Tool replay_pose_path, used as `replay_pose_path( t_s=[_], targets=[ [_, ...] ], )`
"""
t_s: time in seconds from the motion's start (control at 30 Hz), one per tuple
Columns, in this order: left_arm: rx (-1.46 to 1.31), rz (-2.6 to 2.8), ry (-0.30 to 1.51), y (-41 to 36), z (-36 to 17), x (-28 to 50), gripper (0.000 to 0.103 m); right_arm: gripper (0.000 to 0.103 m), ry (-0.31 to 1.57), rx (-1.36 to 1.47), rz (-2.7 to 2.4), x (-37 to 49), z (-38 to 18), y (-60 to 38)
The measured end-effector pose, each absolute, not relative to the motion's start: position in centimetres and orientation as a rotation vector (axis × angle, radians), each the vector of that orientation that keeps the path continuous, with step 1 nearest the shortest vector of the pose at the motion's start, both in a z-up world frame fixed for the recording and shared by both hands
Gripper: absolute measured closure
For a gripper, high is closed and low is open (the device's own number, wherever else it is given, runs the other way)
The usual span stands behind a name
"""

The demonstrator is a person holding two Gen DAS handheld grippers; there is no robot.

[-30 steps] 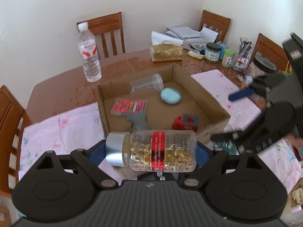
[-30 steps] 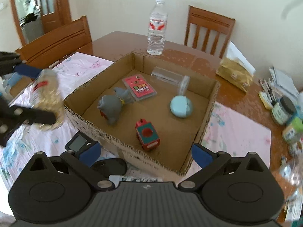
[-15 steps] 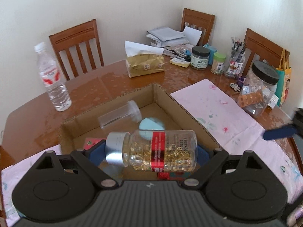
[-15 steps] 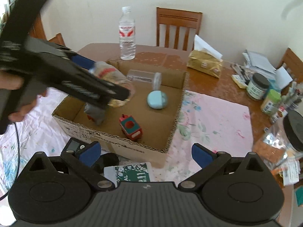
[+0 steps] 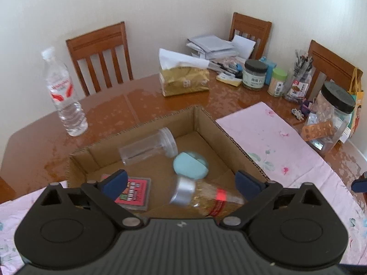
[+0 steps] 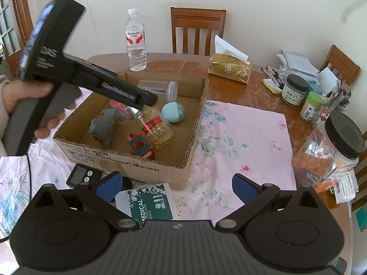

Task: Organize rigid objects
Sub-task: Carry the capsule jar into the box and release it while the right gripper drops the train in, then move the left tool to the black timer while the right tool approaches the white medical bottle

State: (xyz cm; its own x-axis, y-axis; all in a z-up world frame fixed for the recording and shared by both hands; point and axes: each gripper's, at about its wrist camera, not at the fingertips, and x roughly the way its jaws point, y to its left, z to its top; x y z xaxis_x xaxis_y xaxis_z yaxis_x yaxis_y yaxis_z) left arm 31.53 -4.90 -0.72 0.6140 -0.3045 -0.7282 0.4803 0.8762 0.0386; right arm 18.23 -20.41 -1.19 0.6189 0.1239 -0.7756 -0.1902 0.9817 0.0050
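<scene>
walls (image 5: 160, 4): plain cream | table (image 5: 137, 105): glossy brown wood | chairs (image 5: 101, 52): wooden, slatted | door (image 6: 13, 23): wood-framed glass panes

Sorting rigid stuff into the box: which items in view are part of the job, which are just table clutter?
Job items:
- cardboard box
- capsule bottle, just let go, left gripper opening
- clear jar
- teal case
- red toy
- grey toy
- timer, outside the box

Clutter:
- water bottle
- tissue pack
- big jar
</scene>
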Motion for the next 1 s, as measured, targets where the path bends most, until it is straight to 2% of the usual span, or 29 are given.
replay_pose_path(
  t_s=[0.47,1.0],
  targets=[
    [0.179,-0.325,0.75,0.2,1.7,25.2,0.001,0.0,0.886,-0.064,0.197,17.2,-3.0,-21.0],
    [0.065,0.009,0.876,2.1,-3.0,16.5,0.001,0.0,0.916,-0.129,0.373,17.1,-6.3,-20.6]
  ],
)
